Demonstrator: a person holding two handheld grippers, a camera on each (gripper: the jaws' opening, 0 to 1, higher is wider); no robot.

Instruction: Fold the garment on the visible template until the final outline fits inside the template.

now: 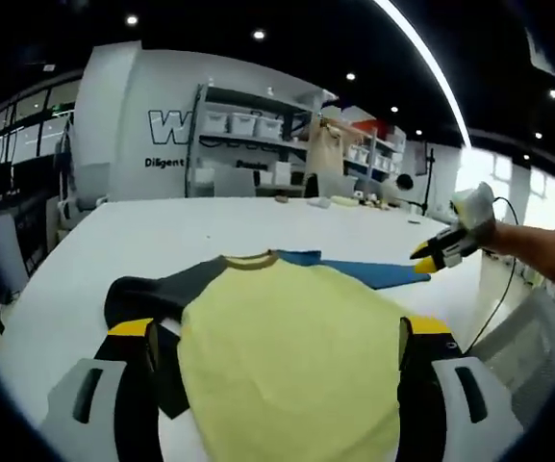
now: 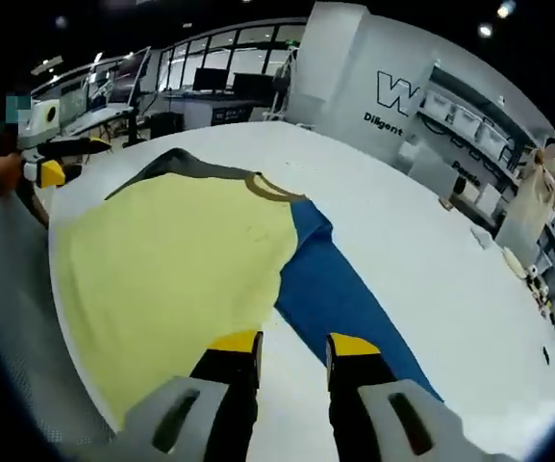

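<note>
White bench (image 1: 85,250) in a big lab room, shelving with bins behind, ceiling spots on. Garment (image 1: 287,356) lies flat on the bench: yellow body, dark sleeve (image 1: 152,289) on 1 side, blue sleeve (image 2: 330,289) on the other, both spread out. No fold made yet by the look of it. Cannot make out any template outline under the cloth.

Risks, as a guess: a shallow pinch on the blue sleeve could slip mid-fold and leave it bunched; dragging instead of lifting could slide the whole garment off its spot or toward the bench edge, which sits close to the hem in the right gripper view. Uneven pulls by the 2 hands would skew the fold.

Left gripper (image 1: 277,342): jaws spread wide, straddling the yellow body near the hem, pinching nothing; contact with cloth unclear. Right gripper (image 2: 293,351): jaws parted a little, tips over the blue sleeve beside the yellow edge, nothing clamped; it also shows at the blue cuff in the left gripper view.
</note>
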